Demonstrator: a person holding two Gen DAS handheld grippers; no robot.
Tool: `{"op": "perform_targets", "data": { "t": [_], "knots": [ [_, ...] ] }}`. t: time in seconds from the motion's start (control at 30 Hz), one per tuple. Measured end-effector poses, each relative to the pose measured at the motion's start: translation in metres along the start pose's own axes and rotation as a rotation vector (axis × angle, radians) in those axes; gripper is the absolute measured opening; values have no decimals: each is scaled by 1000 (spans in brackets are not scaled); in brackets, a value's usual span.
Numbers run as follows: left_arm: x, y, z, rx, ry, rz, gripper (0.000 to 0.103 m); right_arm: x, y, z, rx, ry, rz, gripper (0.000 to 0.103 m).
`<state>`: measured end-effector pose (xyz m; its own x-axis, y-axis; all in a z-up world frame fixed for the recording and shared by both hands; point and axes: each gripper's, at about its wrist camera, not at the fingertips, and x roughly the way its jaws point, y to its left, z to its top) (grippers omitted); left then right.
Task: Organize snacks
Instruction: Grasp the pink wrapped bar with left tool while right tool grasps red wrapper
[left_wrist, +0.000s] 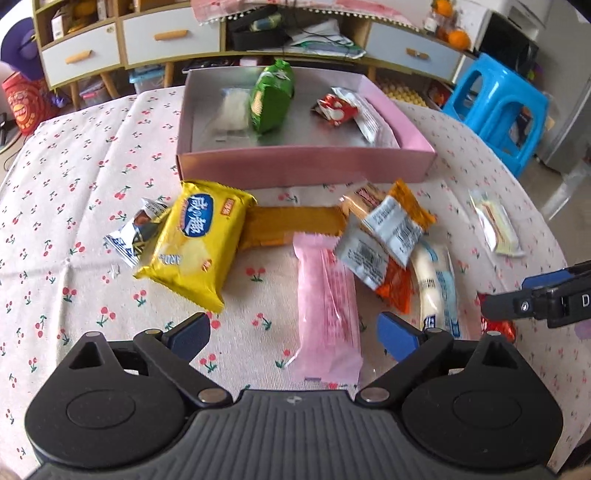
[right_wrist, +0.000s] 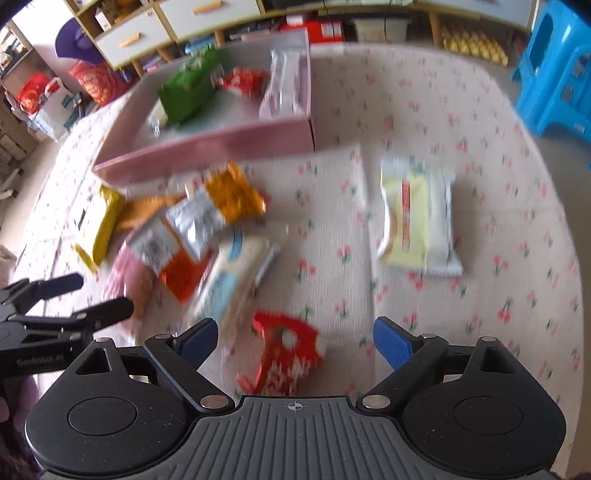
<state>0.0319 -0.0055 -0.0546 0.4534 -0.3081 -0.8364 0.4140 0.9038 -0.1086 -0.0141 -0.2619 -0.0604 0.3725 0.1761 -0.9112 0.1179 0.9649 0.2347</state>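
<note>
The left gripper (left_wrist: 293, 338) is spread wide, w/ nothing pinched; the near end of a long pink snack bar (left_wrist: 328, 310) lies on the cloth between its two blue pads, but the pads do not touch it. The right gripper (right_wrist: 295, 341) is also spread wide and holds nothing; a small red wrapper (right_wrist: 286, 354) lies on the cloth between its pads, closer to the left one, and the picture here is blurred, so I cannot say if the pad is touching it. In the left wrist view the pink box (left_wrist: 306, 164) stands at 12 o'clock on the cherry-print tablecloth (left_wrist: 74, 206). Inside it are a green bag (left_wrist: 271, 98), a whitish clear pkt (left_wrist: 232, 109), a red-white candy (left_wrist: 336, 109) and a clear wrapper (left_wrist: 365, 114) against the right wall. In front of the box, at abt 10 o'clock, lies a yellow biscuit pack (left_wrist: 201, 243), w/ a small blue-white pkt (left_wrist: 138, 230) touching its left side and an orange wafer pack (left_wrist: 295, 225) partly under its right edge. At 1 o'clock two silver-and-orange sachets (left_wrist: 391, 236) overlap each other, next to a white-and-blue roll (left_wrist: 436, 284). A pale yellow cake pkt (right_wrist: 417, 221) lies alone, well apart from the pile, at 1 o'clock in the right wrist view.
</note>
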Motion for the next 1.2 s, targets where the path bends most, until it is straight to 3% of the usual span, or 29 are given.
{"op": "perform_targets", "data": {
  "t": [0.2,0.47,0.63,0.77,0.87,1.2],
  "knots": [
    [2,-2,-7,14,-17,-28,83,9,-4,-13,23,75,48,93],
    [9,-4,-2,1,-54,-45,59,6,-5,-16,50,79,60,91],
    [10,-2,0,-12,-65,-64,46,4,-6,-15,50,70,42,72],
    [9,-3,1,-8,-61,-87,32,3,-8,-14,53,70,50,39],
    [5,-6,2,16,-54,-58,31,2,-6,-14,42,62,50,31],
    [-13,8,2,-21,-29,-63,30,-5,1,-6,31,21,65,30]
  ]
}}
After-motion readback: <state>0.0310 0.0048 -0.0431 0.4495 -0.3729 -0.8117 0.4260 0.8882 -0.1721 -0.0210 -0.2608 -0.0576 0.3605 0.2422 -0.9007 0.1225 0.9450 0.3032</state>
